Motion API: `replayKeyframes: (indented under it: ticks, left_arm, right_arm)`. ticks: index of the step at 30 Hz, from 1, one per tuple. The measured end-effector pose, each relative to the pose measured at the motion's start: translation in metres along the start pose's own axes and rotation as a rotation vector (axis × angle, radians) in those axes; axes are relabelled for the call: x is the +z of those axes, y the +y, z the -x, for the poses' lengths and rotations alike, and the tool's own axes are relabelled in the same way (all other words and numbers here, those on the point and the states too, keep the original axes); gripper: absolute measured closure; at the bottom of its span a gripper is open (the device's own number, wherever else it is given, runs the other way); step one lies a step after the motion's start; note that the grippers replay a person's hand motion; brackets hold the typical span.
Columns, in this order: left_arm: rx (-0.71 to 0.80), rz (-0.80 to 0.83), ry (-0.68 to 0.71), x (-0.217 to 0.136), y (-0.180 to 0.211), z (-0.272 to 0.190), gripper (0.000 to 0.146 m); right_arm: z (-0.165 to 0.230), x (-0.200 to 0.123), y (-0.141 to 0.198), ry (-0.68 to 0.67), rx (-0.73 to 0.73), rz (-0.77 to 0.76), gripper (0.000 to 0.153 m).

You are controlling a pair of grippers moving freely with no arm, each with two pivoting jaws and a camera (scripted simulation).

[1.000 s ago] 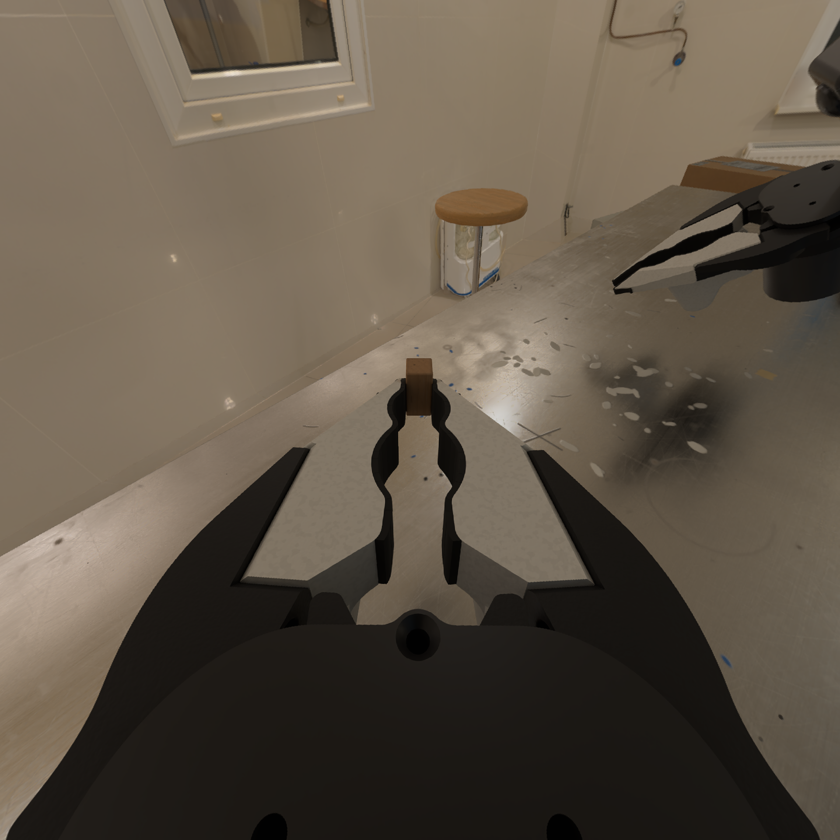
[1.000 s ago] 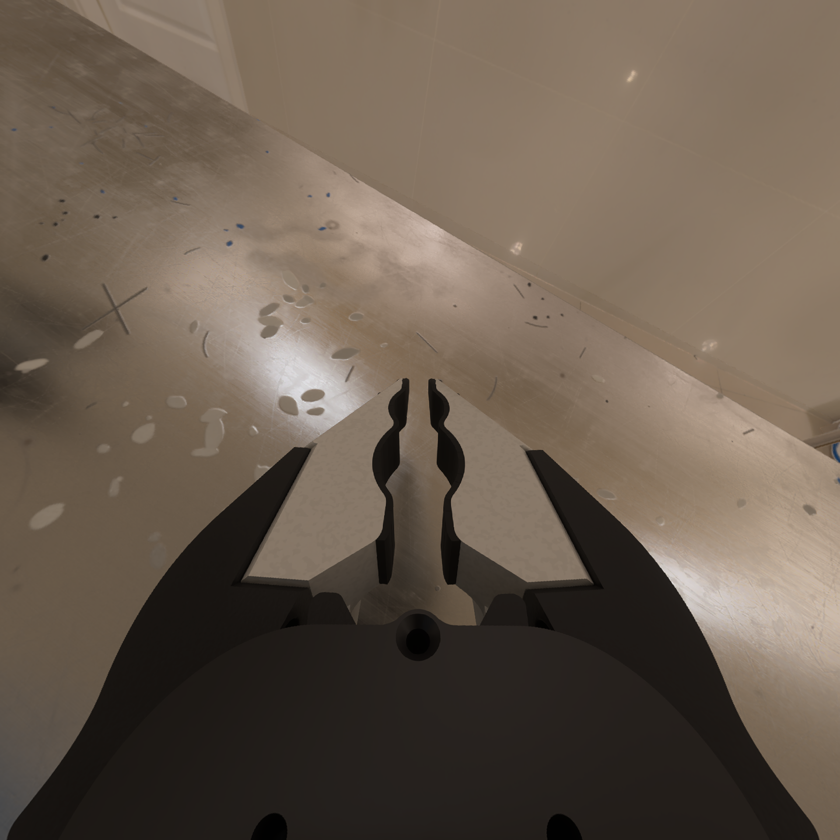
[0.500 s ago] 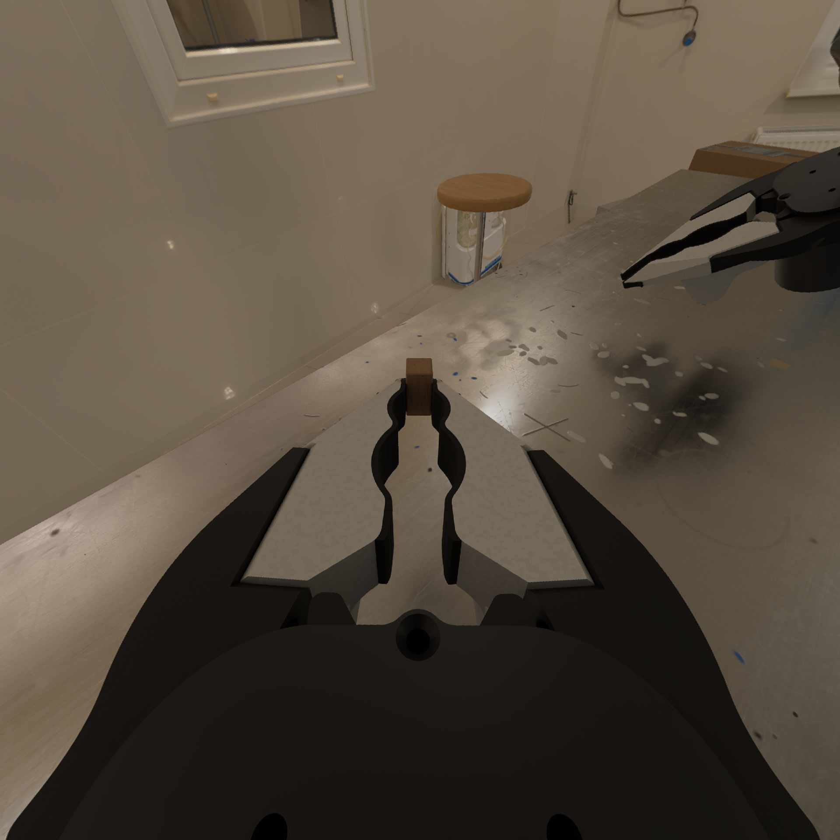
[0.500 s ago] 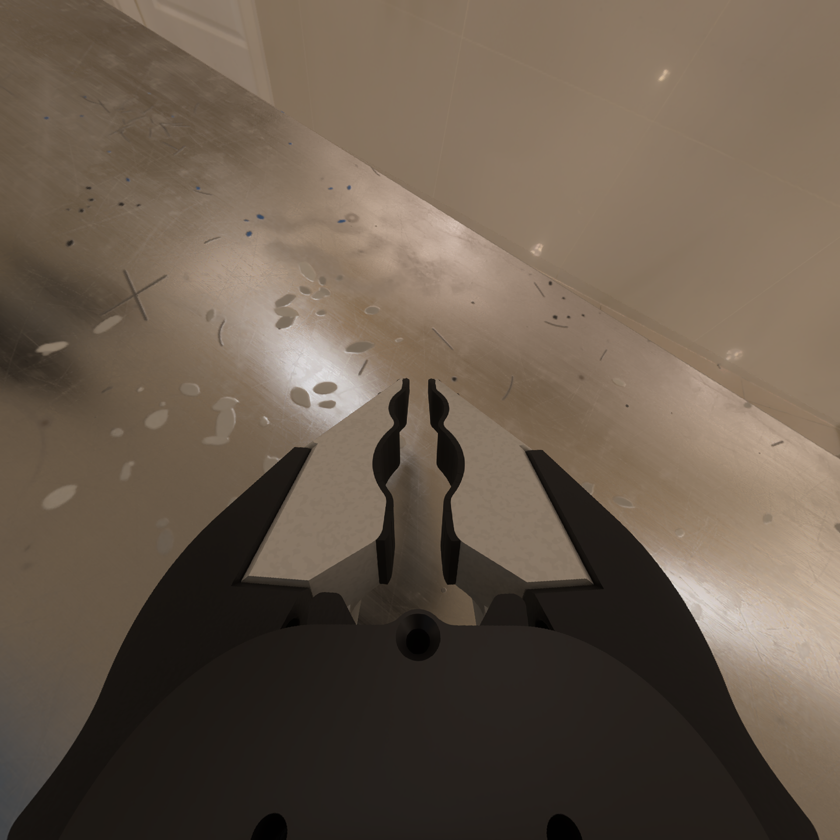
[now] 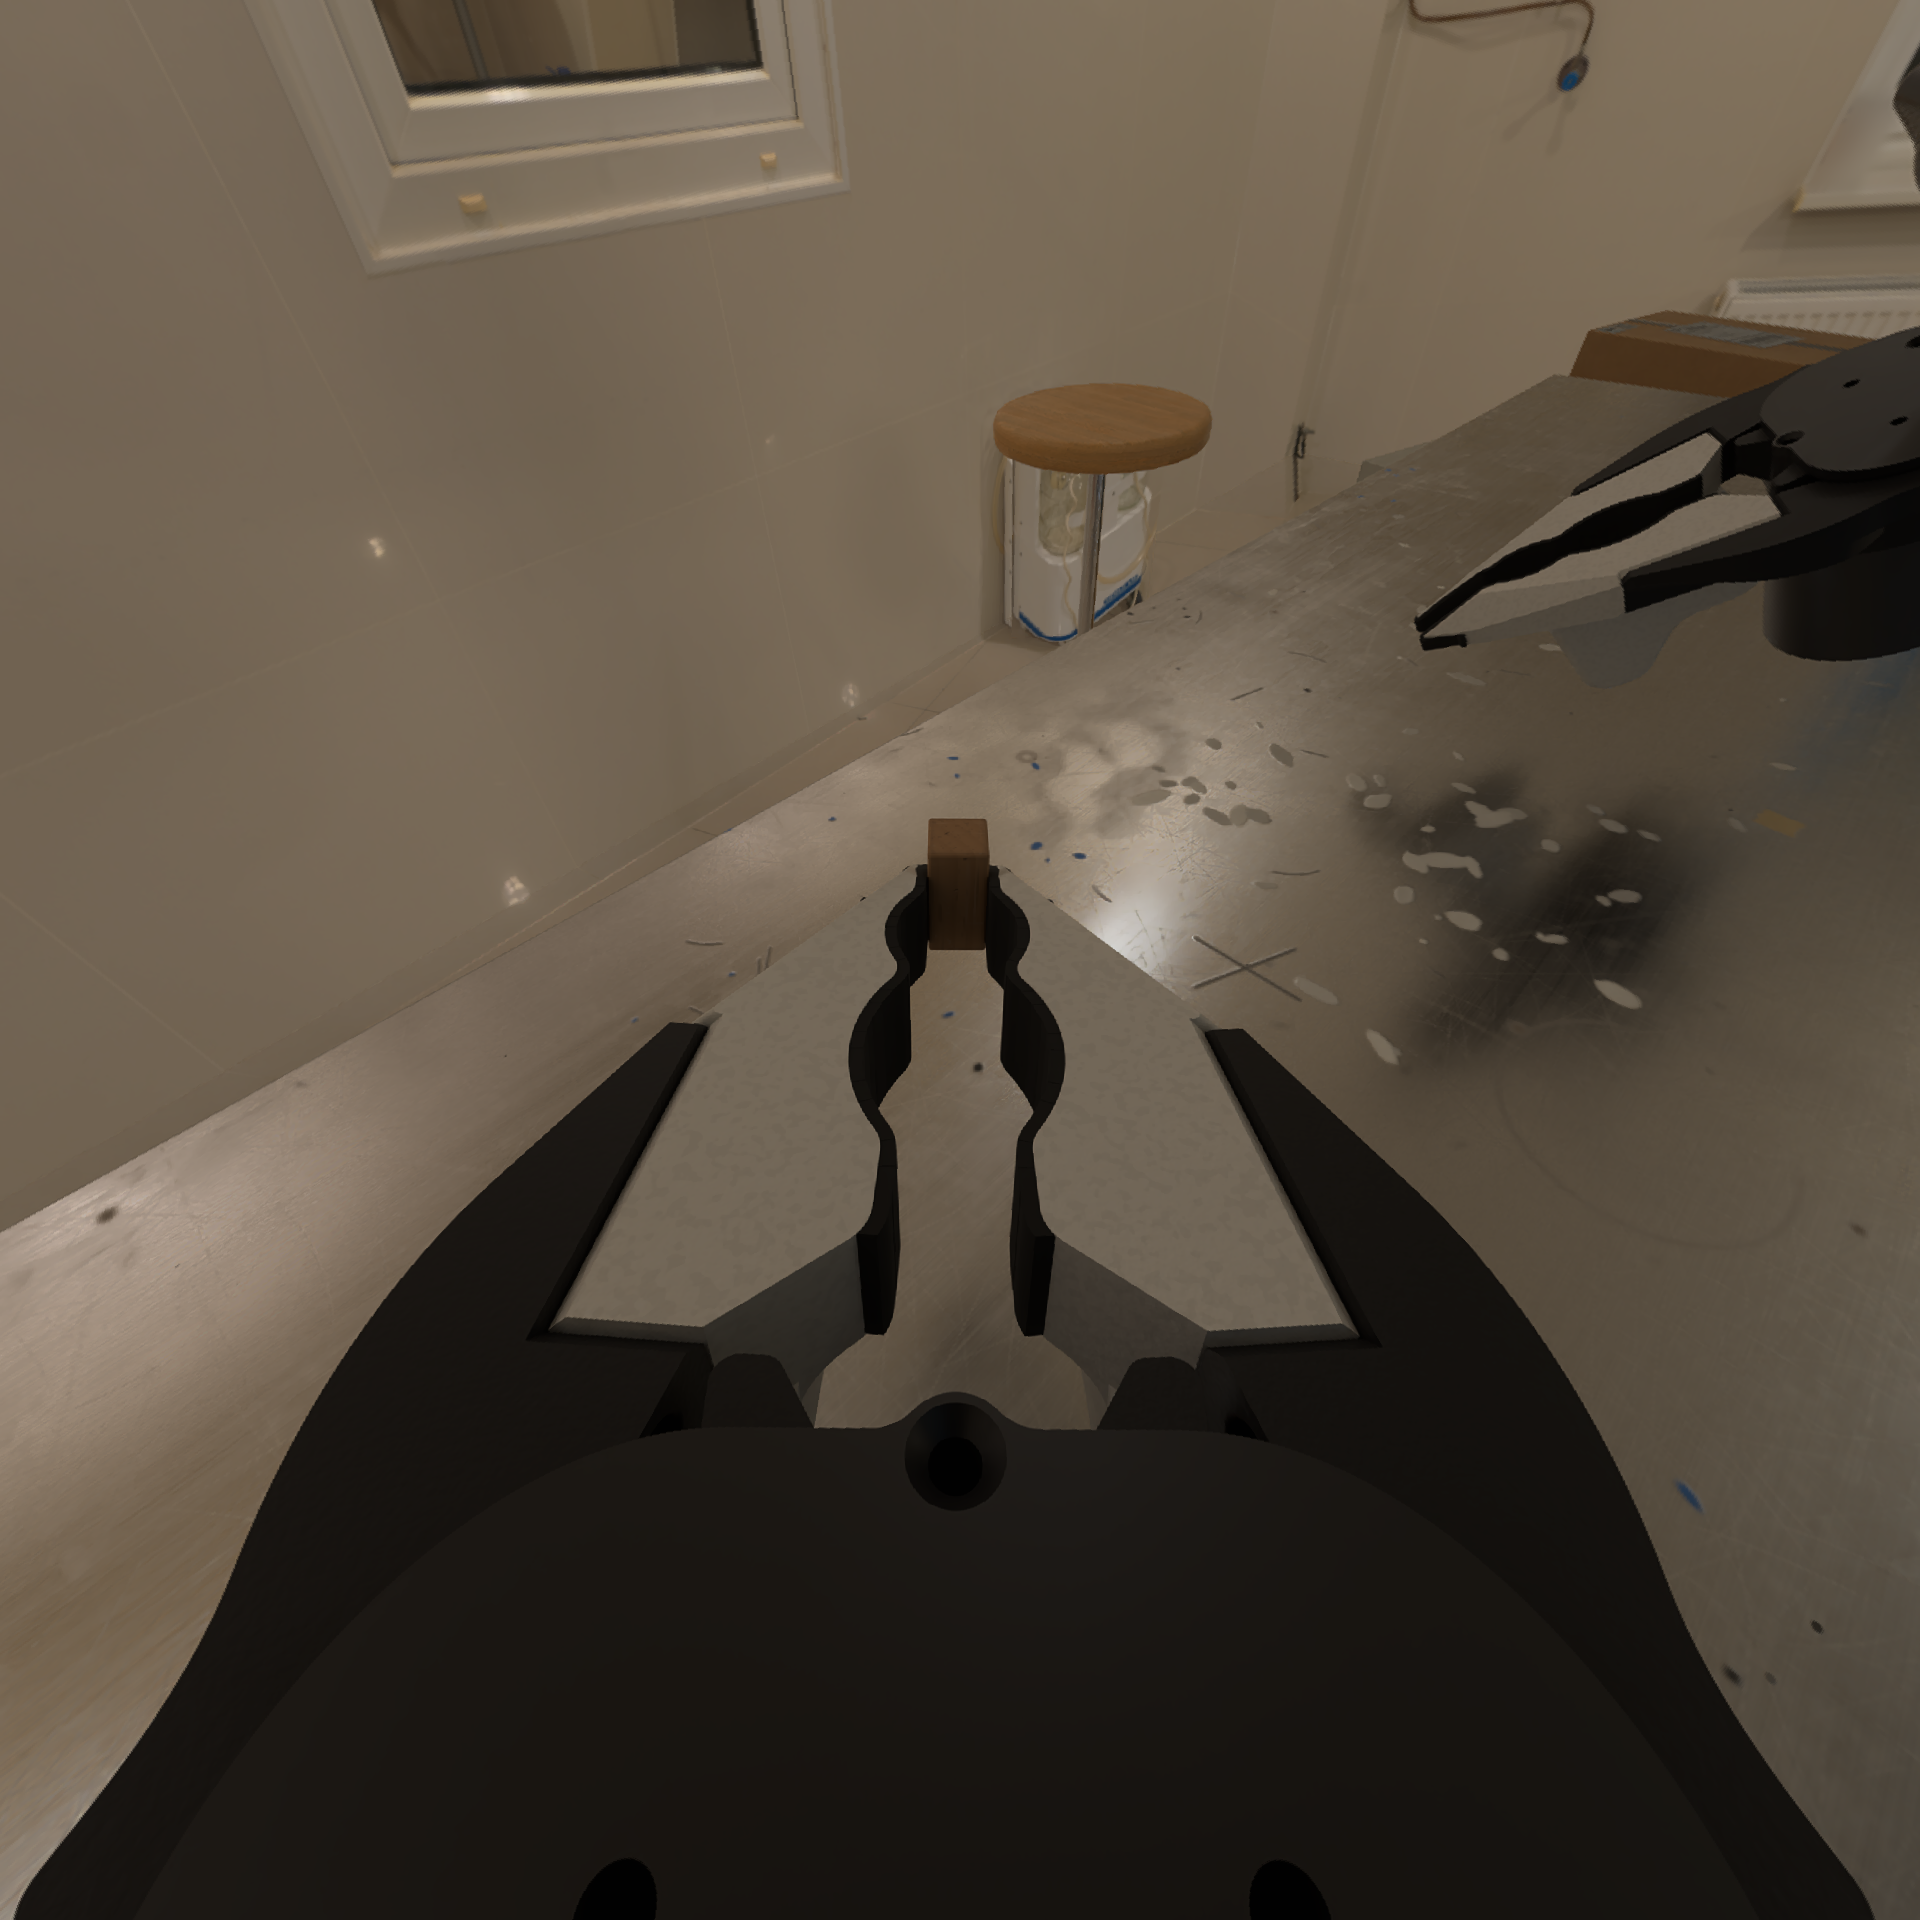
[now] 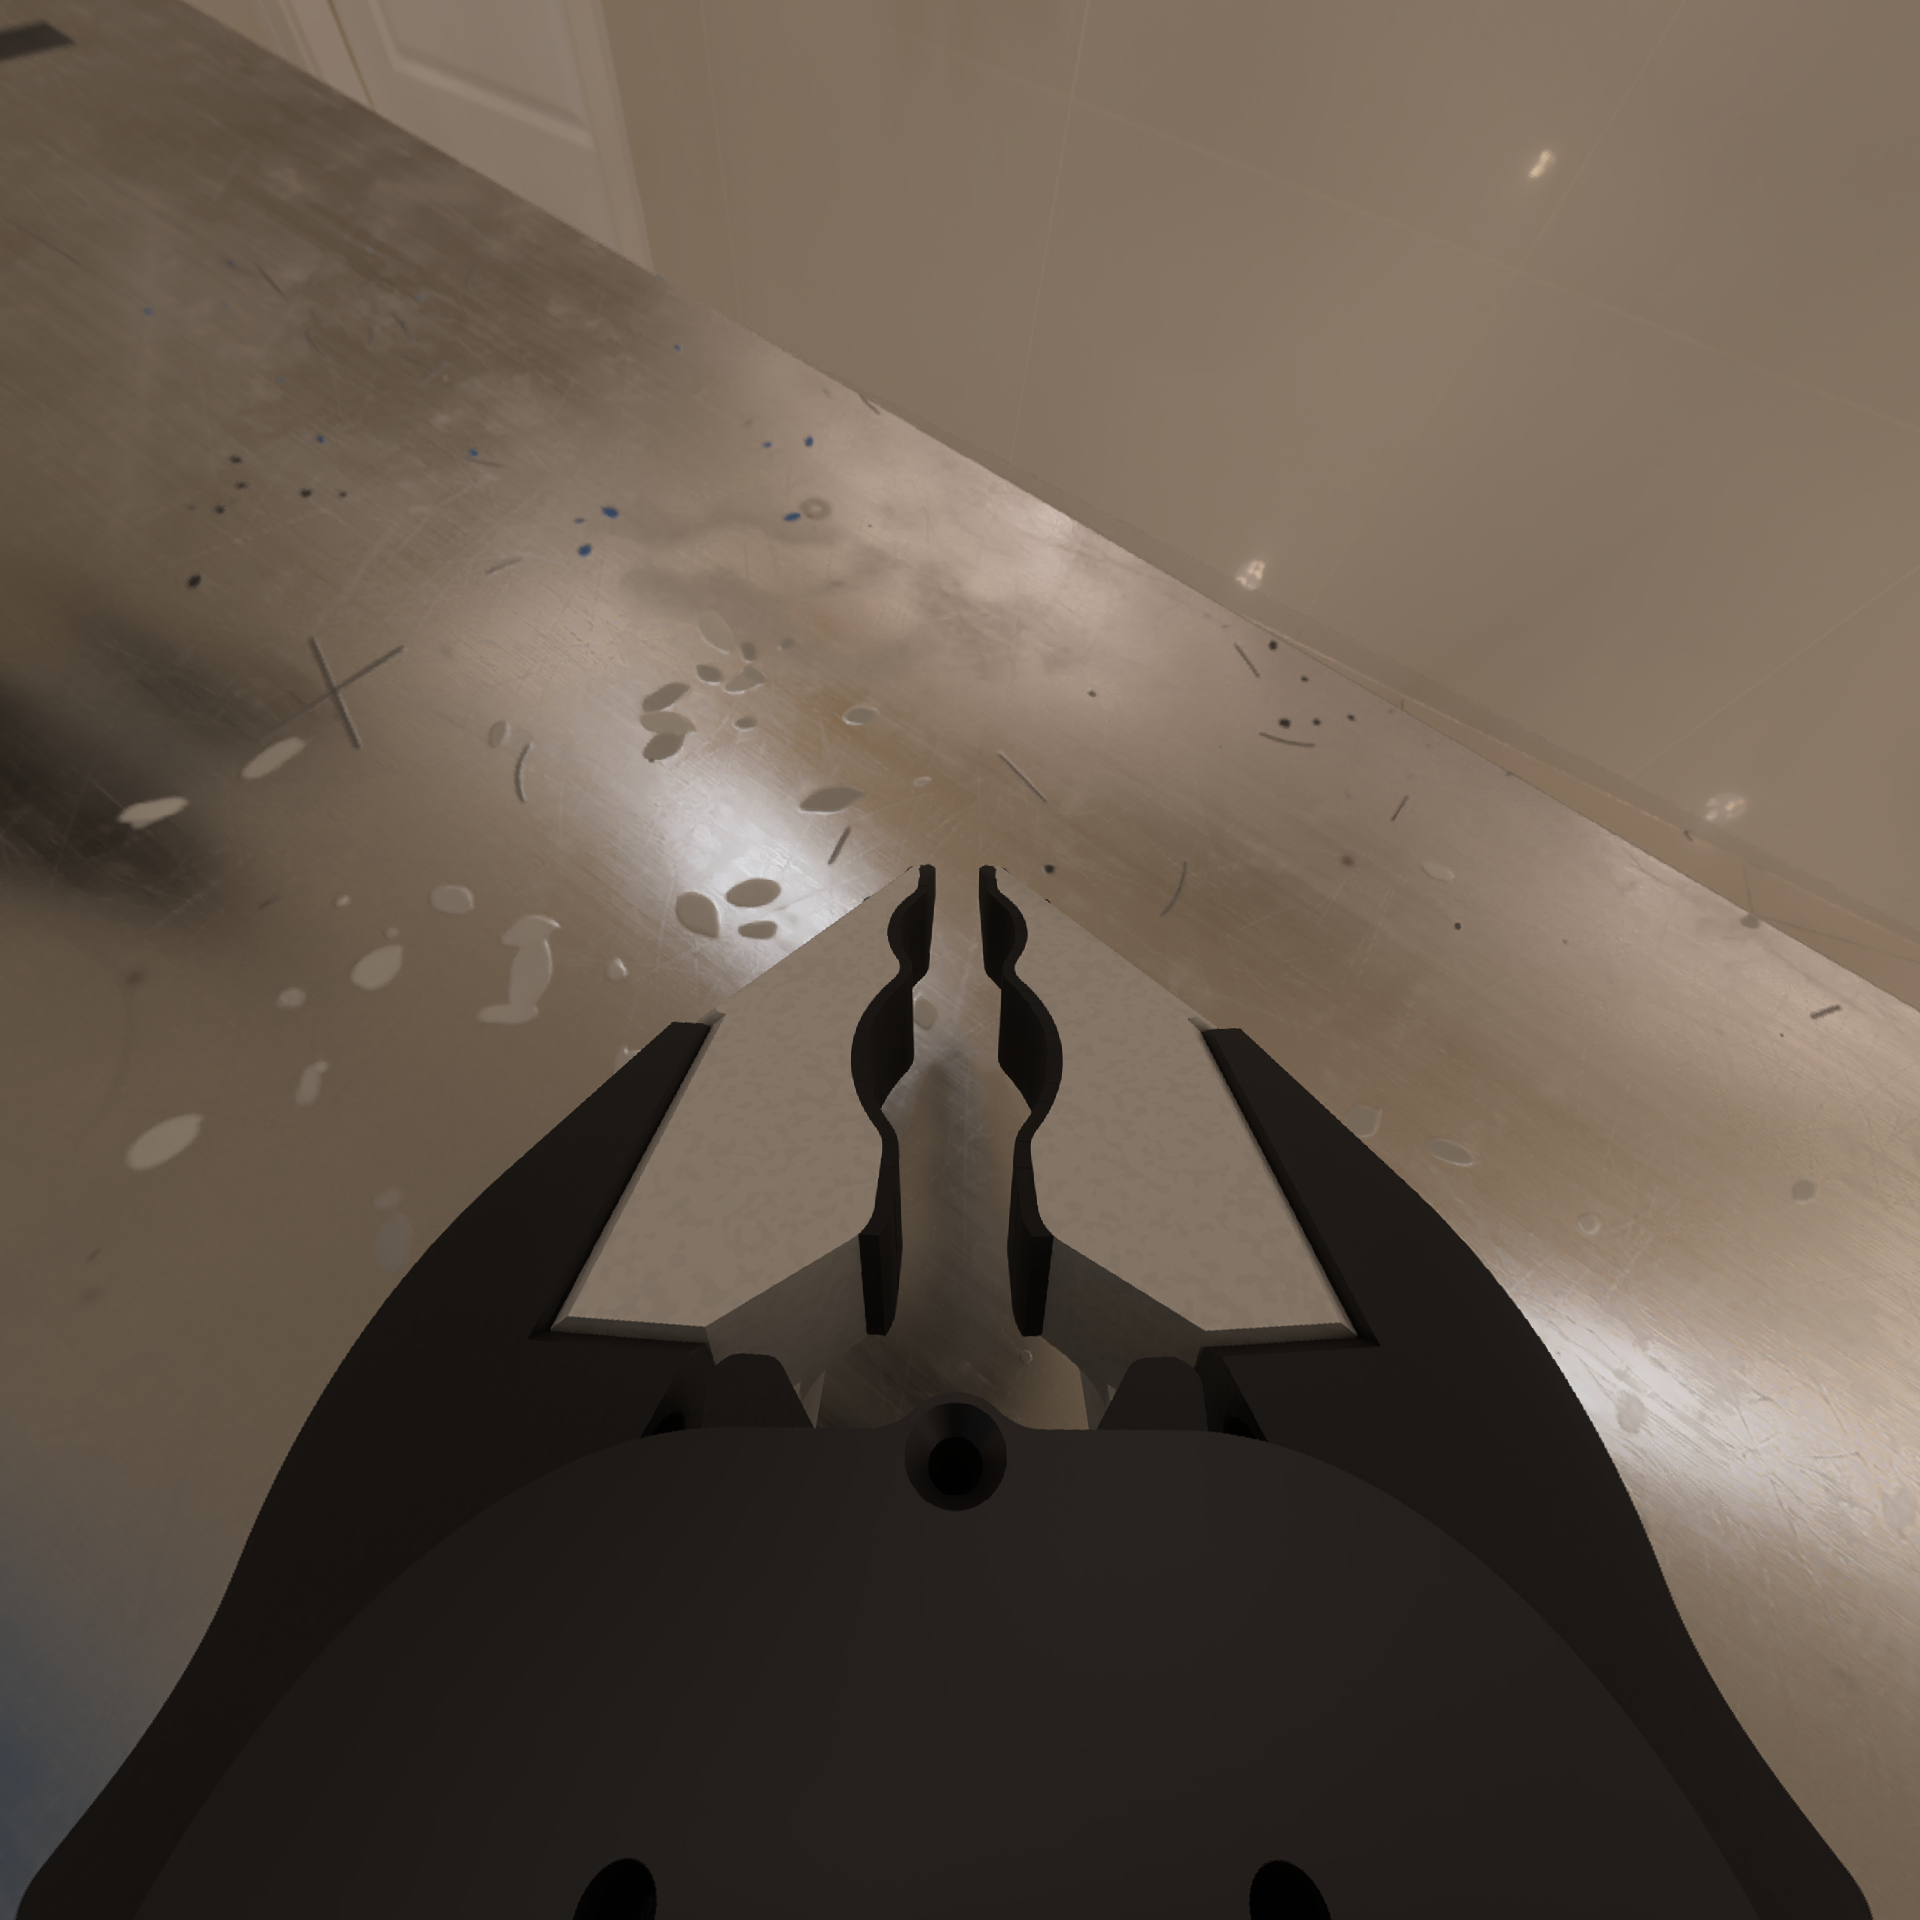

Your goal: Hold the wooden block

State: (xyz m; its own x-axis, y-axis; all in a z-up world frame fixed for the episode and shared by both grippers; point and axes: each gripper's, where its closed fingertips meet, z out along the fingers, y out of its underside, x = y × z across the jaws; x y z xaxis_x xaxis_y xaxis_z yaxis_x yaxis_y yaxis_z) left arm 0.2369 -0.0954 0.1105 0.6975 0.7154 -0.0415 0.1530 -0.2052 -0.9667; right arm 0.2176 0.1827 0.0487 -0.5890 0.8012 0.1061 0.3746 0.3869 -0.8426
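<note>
block sits pinched at the very tips of the left gripper, lifted clear above the table near its wall-side edge. over the last second the grip looks unchanged while the view has drifted a little, so the hold seems secure. right gripper hangs empty toward the table's far edge, jaws a narrow slit apart.

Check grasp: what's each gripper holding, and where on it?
Left gripper pinches the wooden block by its two side faces at the fingertips. Right gripper holds nothing.
</note>
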Motion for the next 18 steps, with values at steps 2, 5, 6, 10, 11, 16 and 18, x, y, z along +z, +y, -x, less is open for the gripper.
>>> replayKeyframes:
  ticks: [2,5,6,10,11,16,18]
  left_arm:
    - [-0.002,-0.002,0.004,0.0,-0.001,-0.001,0.137]
    - [-0.004,-0.013,0.011,-0.002,-0.006,-0.003,0.137]
    - [-0.005,-0.02,0.013,-0.003,-0.008,-0.004,0.137]
    - [-0.041,-0.058,0.05,-0.006,-0.022,-0.017,0.137]
    - [-0.054,-0.073,0.067,-0.007,-0.027,-0.022,0.137]
    - [-0.119,-0.114,0.115,-0.01,-0.05,-0.056,0.137]
    - [-0.103,-0.122,0.101,-0.013,-0.057,-0.068,0.137]
  right_arm:
    - [0.0,-0.001,-0.003,-0.01,0.015,-0.024,0.144]
    - [0.002,-0.005,-0.013,-0.05,0.07,-0.09,0.145]
    - [0.003,-0.007,-0.018,-0.067,0.094,-0.113,0.145]
    - [0.021,-0.021,-0.042,-0.177,0.189,-0.227,0.145]
    - [0.03,-0.027,-0.052,-0.214,0.197,-0.27,0.145]
    - [0.096,-0.062,-0.102,-0.335,0.161,-0.457,0.145]
    - [0.12,-0.072,-0.114,-0.359,0.132,-0.506,0.145]
